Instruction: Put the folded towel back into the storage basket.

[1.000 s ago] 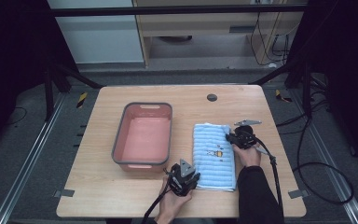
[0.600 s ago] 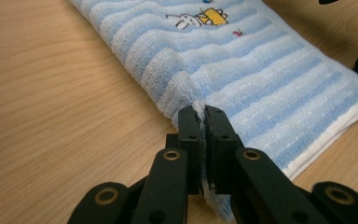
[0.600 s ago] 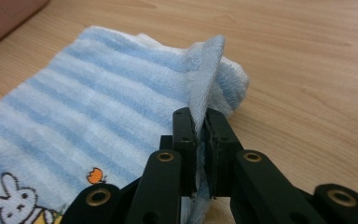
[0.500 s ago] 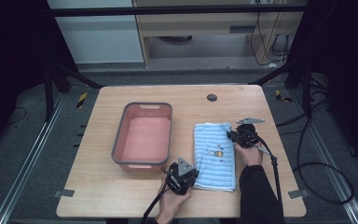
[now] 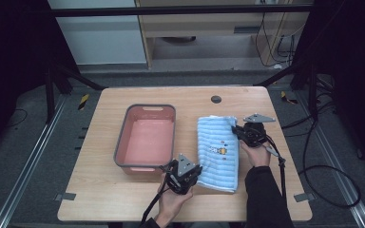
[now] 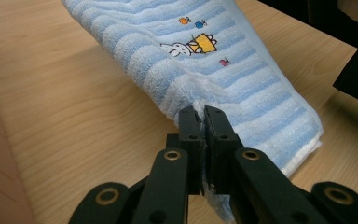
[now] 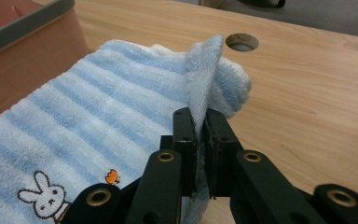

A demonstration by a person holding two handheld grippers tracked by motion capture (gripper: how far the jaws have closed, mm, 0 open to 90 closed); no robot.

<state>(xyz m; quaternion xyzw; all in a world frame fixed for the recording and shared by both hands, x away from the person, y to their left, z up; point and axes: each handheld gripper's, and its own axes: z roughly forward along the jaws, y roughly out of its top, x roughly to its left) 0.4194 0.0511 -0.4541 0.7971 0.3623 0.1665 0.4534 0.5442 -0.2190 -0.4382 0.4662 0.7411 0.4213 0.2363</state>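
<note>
A folded towel with light blue and white stripes and a small rabbit print lies on the wooden table, to the right of the pink tub. My left gripper is at the towel's near left corner, shut on the edge of the towel, which bunches between the fingertips. My right gripper is at the far right corner, shut on a raised fold of the towel. Both pinched corners are lifted off the table, while the middle of the towel still rests on it.
A pink tub with a grey rim stands left of the towel, and its wall is close to the right gripper. A round cable hole sits in the table near the far edge. Cables trail off the table's right side.
Both grippers have risen a little, drawing the pinched towel corners up off the table. The tub has not moved.
</note>
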